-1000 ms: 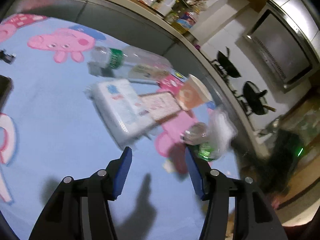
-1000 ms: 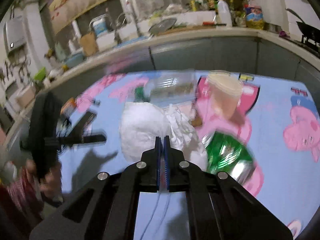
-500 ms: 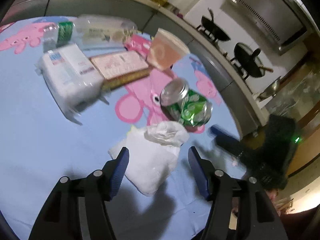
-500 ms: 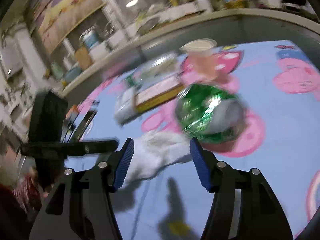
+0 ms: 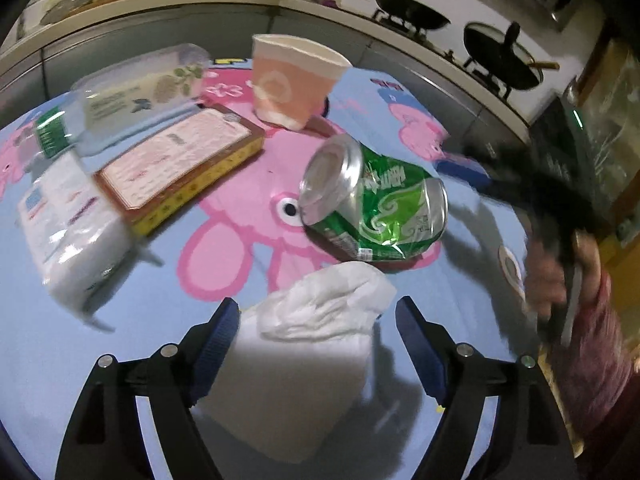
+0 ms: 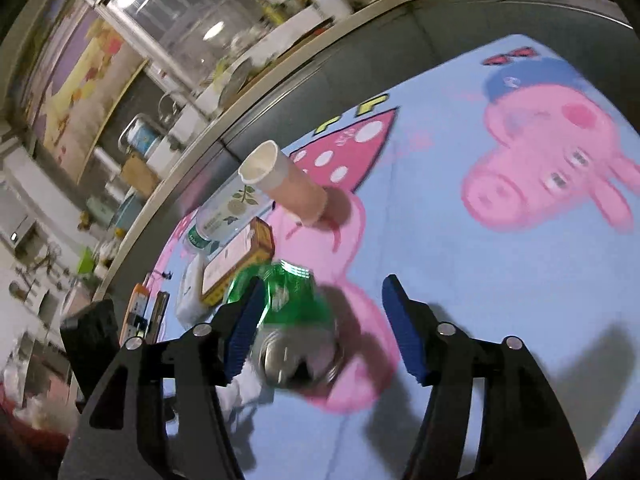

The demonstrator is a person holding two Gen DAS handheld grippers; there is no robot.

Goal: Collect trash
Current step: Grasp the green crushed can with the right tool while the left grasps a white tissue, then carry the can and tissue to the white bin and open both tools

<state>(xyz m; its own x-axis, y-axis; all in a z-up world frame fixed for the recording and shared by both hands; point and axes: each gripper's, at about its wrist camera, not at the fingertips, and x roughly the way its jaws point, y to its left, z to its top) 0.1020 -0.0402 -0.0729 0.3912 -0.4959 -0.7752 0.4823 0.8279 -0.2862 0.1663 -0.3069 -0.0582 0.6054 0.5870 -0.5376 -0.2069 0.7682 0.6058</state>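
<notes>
A crumpled white tissue lies on the blue cartoon tablecloth between the spread fingers of my left gripper, whose jaws are opening and do not touch it. Just beyond lies a crushed green can on its side. In the right wrist view the green can sits between the blue pads of my right gripper, nearer the left pad; these jaws are opening too, with no clear pinch. A paper cup, a clear plastic bottle, a flat box and a tissue pack lie further back.
The right gripper's dark body and a person's hand show at the right of the left wrist view. A grey counter edge rims the table, with woks on a stove behind. A phone and small items lie at the table's left end.
Both grippers swung across the table toward the can and tissue. The right gripper went from shut to wide open around the can. The left gripper widened over the tissue.
</notes>
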